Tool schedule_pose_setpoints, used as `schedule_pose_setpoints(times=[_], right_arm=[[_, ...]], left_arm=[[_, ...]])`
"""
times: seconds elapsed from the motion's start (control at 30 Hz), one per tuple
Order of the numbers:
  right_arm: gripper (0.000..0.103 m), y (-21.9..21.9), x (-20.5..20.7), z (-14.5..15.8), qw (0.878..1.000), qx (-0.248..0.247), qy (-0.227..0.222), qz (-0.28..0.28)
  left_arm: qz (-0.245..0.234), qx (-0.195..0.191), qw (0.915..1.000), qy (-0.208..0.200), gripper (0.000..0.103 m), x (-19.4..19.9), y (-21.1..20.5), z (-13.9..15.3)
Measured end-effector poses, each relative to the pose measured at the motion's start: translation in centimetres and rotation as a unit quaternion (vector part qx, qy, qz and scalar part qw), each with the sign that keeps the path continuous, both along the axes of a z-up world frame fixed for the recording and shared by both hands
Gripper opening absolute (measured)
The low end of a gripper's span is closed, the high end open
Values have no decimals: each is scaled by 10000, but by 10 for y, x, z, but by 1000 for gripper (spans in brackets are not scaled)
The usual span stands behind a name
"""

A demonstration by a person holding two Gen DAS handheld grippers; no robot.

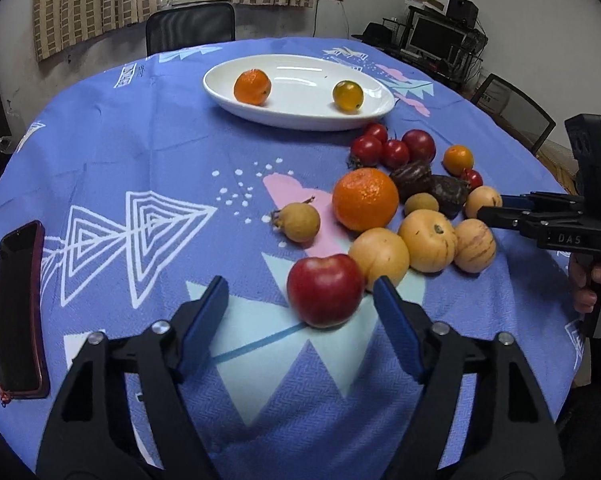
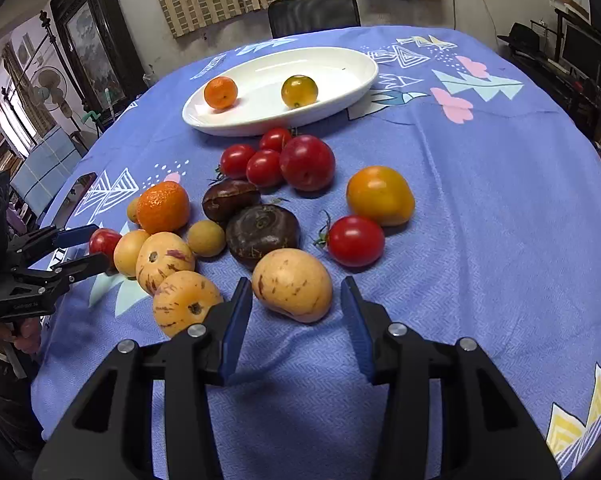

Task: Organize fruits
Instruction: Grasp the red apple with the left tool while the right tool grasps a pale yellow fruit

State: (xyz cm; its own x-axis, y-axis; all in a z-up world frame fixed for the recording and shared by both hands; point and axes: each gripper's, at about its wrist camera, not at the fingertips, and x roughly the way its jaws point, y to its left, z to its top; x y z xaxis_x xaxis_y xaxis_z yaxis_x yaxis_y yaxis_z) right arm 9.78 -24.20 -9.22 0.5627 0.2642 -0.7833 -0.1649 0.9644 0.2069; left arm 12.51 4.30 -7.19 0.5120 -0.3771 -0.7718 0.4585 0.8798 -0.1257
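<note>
Left gripper (image 1: 300, 296): I see my jaws spread wide, gripping nothing; the red plum (image 1: 325, 290) sits on the cloth between the blue pads, closer to the right-hand pad and, as far as I can tell, just short of touching it.

Right gripper (image 2: 296, 300): also spread, also empty; a speckled yellow fruit (image 2: 292, 290) lies between the tips, with a gap on both sides.

Pile ahead of the right gripper: two dark brown fruits (image 2: 262, 236), a red tomato (image 2: 355, 241) to the right of them, a yellow-orange tomato (image 2: 380, 195) beyond that, and a cluster of small red tomatoes (image 2: 252, 162) against a larger red plum (image 2: 307, 162) further off.

Pile ahead of the left gripper: a big orange (image 1: 365, 199) straight beyond the plum, pale yellow fruits (image 1: 428, 240) to its right, a small brown fruit (image 1: 299, 222) standing apart on the left.

White plate (image 1: 292, 118): at the far side of the pile from both grippers, holding a small orange (image 1: 252, 87) and a yellow-green tomato (image 1: 348, 95), well apart from each other.

Phone (image 1: 16, 312): flat on the blue cloth (image 1: 140, 168), far to the left of my left gripper (dark screen, reddish case).

Cross view: in the left camera the right gripper shows at the right edge, a hand (image 1: 588, 284) on its handle.
</note>
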Motion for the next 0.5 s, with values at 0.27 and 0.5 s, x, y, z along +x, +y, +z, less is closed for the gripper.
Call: schedule_pose_setpoints(times=[0.27,0.5], right_arm=[[47,2,5,-5,10000,-60,51,18],[41,3,3,-5,9999,-124,43,-10]], left_arm=[[-76,100,9999,61,63,3,-8,-9],[13,-28,9999,114,61,7,-6,-12]])
